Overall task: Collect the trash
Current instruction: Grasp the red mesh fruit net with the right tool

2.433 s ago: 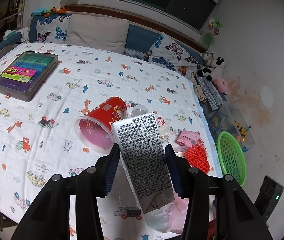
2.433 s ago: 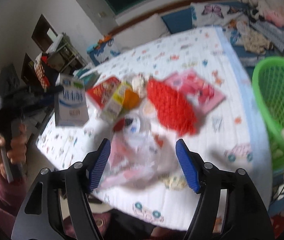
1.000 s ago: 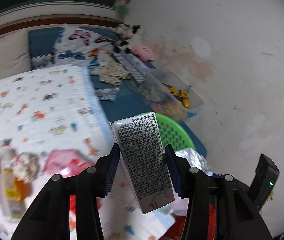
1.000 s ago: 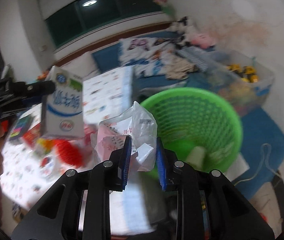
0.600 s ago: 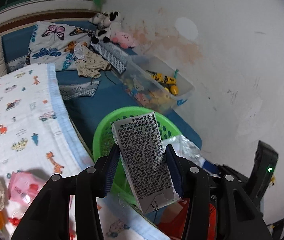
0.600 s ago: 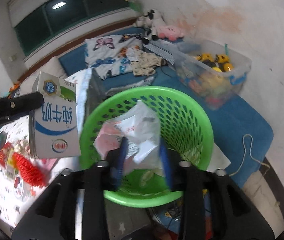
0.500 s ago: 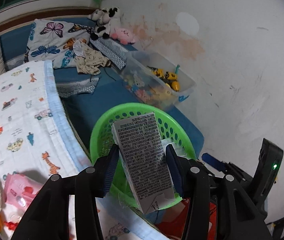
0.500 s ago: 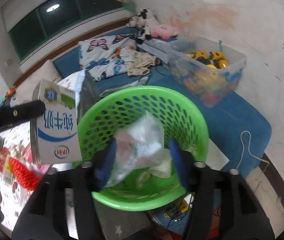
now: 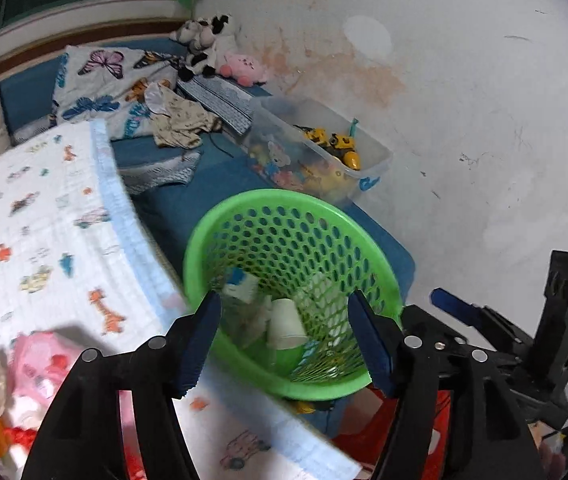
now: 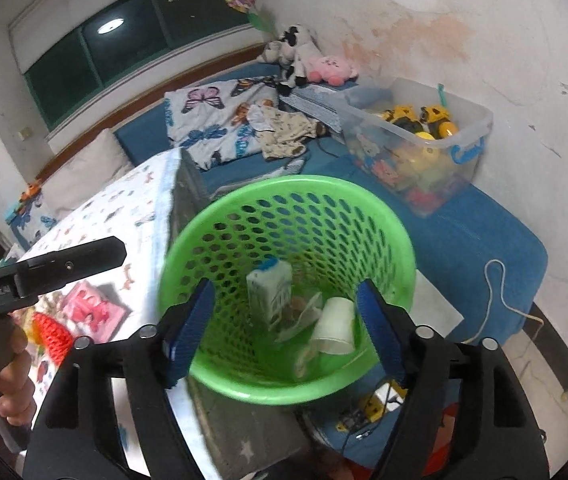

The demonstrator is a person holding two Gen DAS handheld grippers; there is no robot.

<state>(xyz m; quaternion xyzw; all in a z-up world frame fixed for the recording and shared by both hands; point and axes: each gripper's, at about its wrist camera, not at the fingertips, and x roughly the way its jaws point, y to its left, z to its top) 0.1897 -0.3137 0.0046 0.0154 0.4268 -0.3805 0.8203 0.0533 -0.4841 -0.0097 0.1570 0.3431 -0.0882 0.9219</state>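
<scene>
A green mesh basket (image 9: 243, 208) stands on the floor beside the table; it also shows in the right wrist view (image 10: 219, 216). Inside lie a white milk carton (image 10: 269, 294), a white paper cup (image 10: 334, 326) and a clear plastic bag (image 10: 304, 312). The carton (image 9: 239, 282) and the cup (image 9: 286, 322) also show in the left wrist view. My left gripper (image 9: 284, 334) is open and empty above the basket's near rim. My right gripper (image 10: 284, 322) is open and empty over the basket. More trash, a pink packet (image 9: 39, 364), lies on the table.
The table has a white cartoon-print cloth (image 9: 35, 240) at left. A clear toy bin (image 10: 416, 144) sits behind the basket on a blue mat. Pillows and plush toys (image 10: 304, 56) line the back wall. A red mesh piece (image 10: 51, 334) lies on the table.
Both grippers opened over the basket. The milk carton dropped from my left gripper and the plastic bag from my right; both now lie in the basket.
</scene>
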